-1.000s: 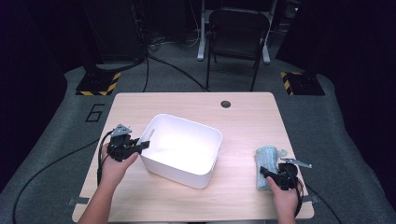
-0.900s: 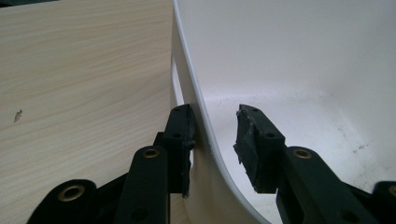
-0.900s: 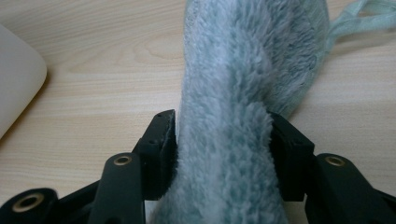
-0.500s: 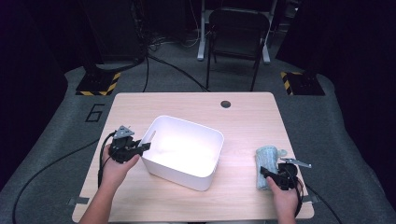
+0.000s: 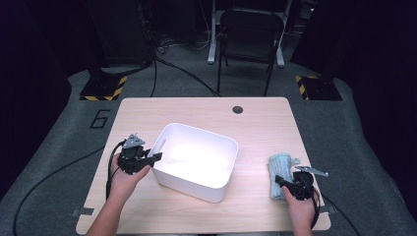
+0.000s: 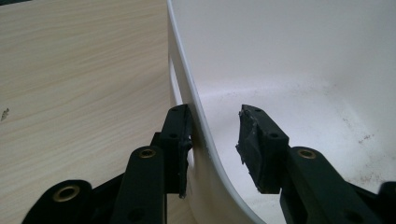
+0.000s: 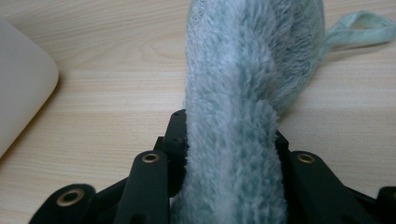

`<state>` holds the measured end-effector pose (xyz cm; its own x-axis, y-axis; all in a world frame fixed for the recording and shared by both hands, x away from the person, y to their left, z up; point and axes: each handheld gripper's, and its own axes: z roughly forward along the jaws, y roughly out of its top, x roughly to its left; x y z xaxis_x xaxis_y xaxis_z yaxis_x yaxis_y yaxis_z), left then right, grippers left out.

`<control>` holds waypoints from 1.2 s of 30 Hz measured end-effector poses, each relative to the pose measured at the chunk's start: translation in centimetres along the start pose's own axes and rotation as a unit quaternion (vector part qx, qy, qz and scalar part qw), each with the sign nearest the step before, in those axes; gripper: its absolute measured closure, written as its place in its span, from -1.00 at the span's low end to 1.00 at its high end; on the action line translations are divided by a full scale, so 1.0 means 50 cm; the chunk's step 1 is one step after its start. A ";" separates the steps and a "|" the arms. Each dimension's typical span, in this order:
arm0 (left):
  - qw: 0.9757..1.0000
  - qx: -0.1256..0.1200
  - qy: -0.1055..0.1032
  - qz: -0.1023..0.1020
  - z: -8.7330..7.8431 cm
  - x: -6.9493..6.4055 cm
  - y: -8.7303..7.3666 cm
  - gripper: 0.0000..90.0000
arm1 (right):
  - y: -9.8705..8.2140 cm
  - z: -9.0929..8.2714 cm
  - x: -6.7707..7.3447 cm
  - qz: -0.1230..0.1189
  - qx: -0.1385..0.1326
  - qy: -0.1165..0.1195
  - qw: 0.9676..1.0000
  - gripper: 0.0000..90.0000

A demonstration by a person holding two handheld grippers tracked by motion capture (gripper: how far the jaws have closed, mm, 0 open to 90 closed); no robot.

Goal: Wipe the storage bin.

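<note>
Right gripper (image 7: 229, 135) jaws have just closed onto the fluffy teal towel (image 7: 243, 93) lying on the table (image 5: 255, 118) right of the white bin (image 5: 194, 160) (ready to lift, likely), while the left gripper (image 6: 215, 140) straddles the bin's rim, one pad touching, the other clear.

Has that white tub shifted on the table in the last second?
No. The tub sits in the same place against the table's hole and near edge, with the left tool straddling its wall.
</note>
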<state>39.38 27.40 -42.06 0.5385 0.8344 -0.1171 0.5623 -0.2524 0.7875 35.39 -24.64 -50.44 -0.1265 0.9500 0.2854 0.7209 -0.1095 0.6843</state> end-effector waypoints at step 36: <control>1.000 -0.006 0.009 0.008 0.006 -0.041 -0.001 0.58 | 0.008 -0.024 0.126 -0.019 -0.051 0.145 0.988 0.42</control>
<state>38.45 25.57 -42.01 0.5365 0.8388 -0.0930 0.5452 -0.2603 0.7969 34.05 -19.04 -47.56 -0.3536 0.8318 0.4279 0.6405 -0.1181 0.7588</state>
